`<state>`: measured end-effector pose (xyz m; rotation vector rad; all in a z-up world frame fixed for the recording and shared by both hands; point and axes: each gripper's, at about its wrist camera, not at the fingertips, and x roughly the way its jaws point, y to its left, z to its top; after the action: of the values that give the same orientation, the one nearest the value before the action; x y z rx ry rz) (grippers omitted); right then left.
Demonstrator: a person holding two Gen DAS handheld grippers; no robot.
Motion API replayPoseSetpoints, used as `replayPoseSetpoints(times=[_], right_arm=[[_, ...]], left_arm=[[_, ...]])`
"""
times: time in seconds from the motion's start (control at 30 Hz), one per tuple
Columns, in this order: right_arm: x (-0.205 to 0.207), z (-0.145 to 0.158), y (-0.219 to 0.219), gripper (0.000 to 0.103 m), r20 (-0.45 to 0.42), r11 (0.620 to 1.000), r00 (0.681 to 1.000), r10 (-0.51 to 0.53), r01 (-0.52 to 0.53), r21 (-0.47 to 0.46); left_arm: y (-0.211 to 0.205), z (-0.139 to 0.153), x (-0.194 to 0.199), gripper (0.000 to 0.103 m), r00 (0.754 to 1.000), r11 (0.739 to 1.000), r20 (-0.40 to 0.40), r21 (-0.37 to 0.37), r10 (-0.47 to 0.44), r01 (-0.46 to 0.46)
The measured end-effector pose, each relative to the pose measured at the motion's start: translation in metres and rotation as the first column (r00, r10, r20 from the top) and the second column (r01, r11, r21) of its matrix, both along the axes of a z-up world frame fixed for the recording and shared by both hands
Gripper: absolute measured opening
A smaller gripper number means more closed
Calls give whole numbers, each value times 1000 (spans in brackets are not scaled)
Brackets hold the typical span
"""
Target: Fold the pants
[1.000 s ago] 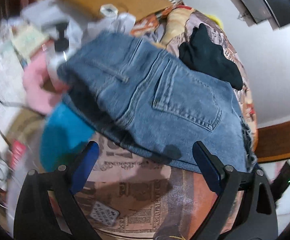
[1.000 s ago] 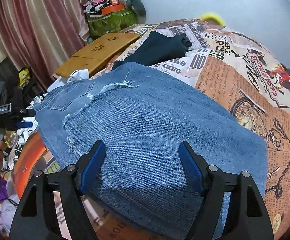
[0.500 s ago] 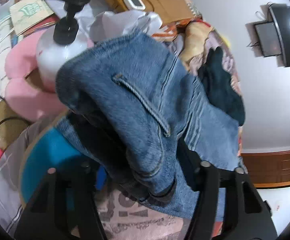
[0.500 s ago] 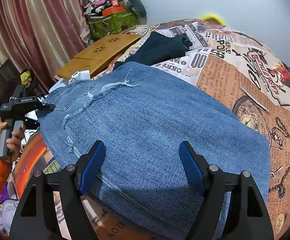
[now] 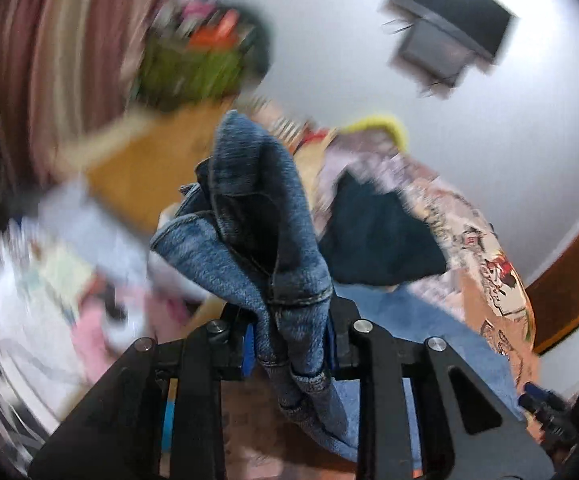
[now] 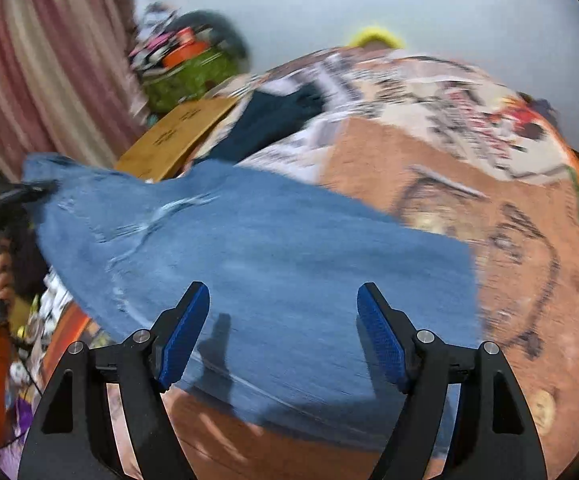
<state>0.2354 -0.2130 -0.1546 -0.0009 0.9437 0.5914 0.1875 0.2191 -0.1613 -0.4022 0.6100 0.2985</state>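
Note:
The pants are blue jeans [image 6: 273, 248], lying folded on a bed with a newspaper-print cover [image 6: 449, 168]. My left gripper [image 5: 289, 344] is shut on the waistband end of the jeans [image 5: 257, 216] and holds that bunch lifted above the bed. In the right wrist view the left gripper [image 6: 5, 200] shows at the far left, pulling the waist corner up. My right gripper [image 6: 283, 332] is open and empty, hovering just above the near edge of the jeans.
A dark garment [image 5: 377, 232] lies on the bed behind the jeans. A wooden board [image 6: 181, 136] and a green bag with clutter [image 6: 185, 72] stand at the back left by the curtain [image 6: 41, 80]. Papers and pink items [image 5: 69, 292] lie to the left.
My left gripper closed on the jeans' waistband and lifted it off the bed. My right gripper stayed open, and its view shifted slightly over the jeans.

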Motion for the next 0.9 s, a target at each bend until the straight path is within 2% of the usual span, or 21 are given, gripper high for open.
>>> replayPoseSetpoints(times=[0.07, 0.13, 0.27, 0.33, 0.43, 0.57, 0.67, 0.77, 0.9], right_arm=[[1, -1, -23, 74, -9, 999, 999, -47, 47, -17], [1, -10, -41, 74, -39, 996, 996, -86, 85, -34], [2, -40, -57, 75, -145, 994, 984, -104, 99, -44], [-3, -48, -61, 76, -146, 994, 983, -109, 110, -2], [-4, -48, -63, 76, -145, 994, 984, -107, 110, 7], [-8, -47, -63, 76, -131, 995, 986, -101, 103, 12], [-6, -50, -66, 76, -132, 994, 986, -99, 104, 28], [-6, -50, -67, 76, -125, 993, 987, -104, 109, 35], [-10, -49, -68, 76, -118, 992, 987, -109, 115, 43]], left_arm=[[-25, 28, 4, 26, 997, 996, 57, 81, -49, 44], [-55, 57, 11, 26, 985, 986, 120, 128, -121, 106], [-108, 94, 30, 25, 949, 964, 198, 151, -247, 219], [-137, 106, 42, 24, 925, 947, 220, 162, -308, 277], [-177, 116, 62, 23, 894, 919, 222, 160, -389, 360], [-224, 109, 91, 22, 855, 874, 182, 117, -486, 472], [-261, 92, 105, 22, 824, 831, 114, 107, -555, 545], [-299, 65, 115, 22, 781, 780, 13, 77, -624, 621], [-342, 23, 119, 23, 705, 708, -131, 24, -697, 706]])
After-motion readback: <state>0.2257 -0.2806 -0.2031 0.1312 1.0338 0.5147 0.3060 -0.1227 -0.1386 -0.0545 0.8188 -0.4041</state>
